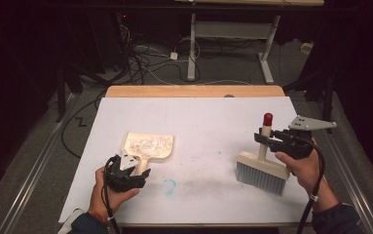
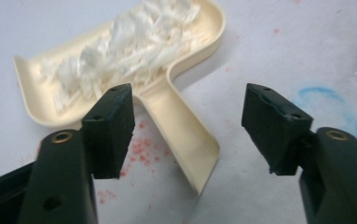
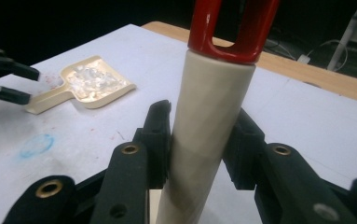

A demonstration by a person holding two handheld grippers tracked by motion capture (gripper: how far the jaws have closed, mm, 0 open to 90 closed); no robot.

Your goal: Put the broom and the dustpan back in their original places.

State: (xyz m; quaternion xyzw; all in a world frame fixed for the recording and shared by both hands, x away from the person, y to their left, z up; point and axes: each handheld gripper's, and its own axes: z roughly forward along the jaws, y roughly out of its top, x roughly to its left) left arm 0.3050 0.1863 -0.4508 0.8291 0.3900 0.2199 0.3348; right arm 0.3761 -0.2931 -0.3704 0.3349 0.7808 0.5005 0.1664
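Near the desk's (image 1: 125,105) front-left corner, the left gripper (image 1: 134,176) is held with its jaws apart on either side of the dustpan's handle (image 2: 181,133), no pad touching, so the dustpan (image 1: 148,146) lies flat and its white shreds (image 2: 129,44) are kept inside. Toward the right edge, the brush (image 1: 263,168) is kept upright, bristles on the sheet, its handle clamped in the right gripper (image 3: 199,140).
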